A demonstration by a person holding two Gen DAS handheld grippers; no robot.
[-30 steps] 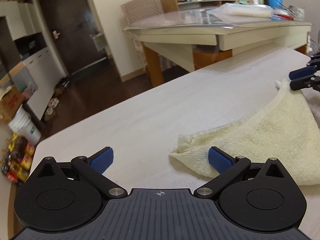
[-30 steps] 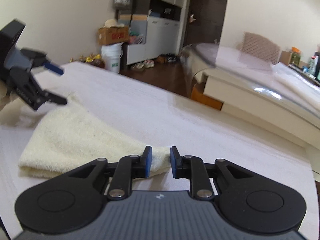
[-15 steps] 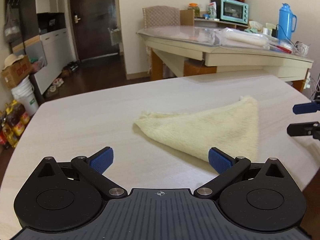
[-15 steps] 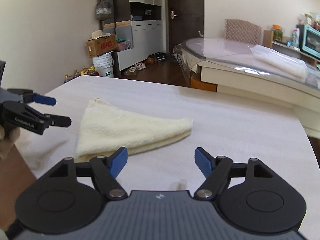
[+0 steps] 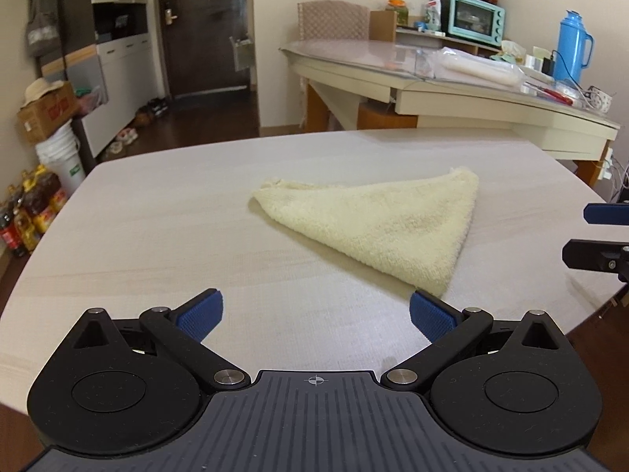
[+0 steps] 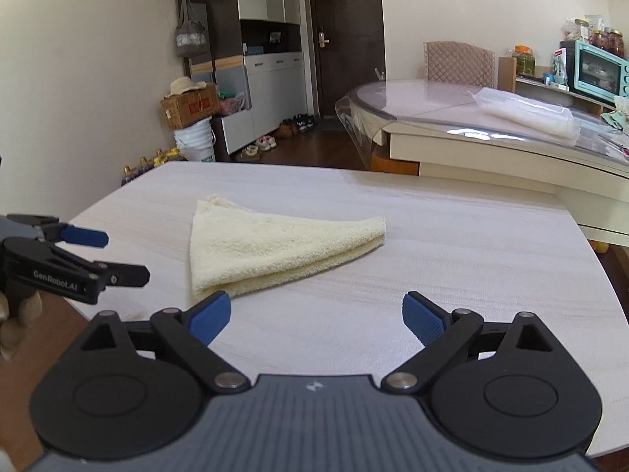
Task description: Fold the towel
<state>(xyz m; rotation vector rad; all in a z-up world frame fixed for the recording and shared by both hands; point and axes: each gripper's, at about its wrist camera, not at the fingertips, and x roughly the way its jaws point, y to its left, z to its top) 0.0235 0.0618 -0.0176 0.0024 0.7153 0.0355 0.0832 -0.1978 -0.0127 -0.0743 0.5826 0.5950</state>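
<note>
Both claws, left [image 5: 312, 310] and right [image 6: 316, 314], gape empty; towel [image 5: 383, 224] at twelve o'clock on the tabletop [image 5: 157, 236] seems fully folded; we'd simply withdraw.

Beyond the pale wood surface [image 5: 165, 244], a glass-topped table [image 5: 354, 55] carries a teal toaster oven [image 5: 475, 17] and blue thermos [image 5: 572, 47]; far left, a cardboard box [image 6: 188, 107] rests on a white bucket [image 6: 195, 142].
</note>
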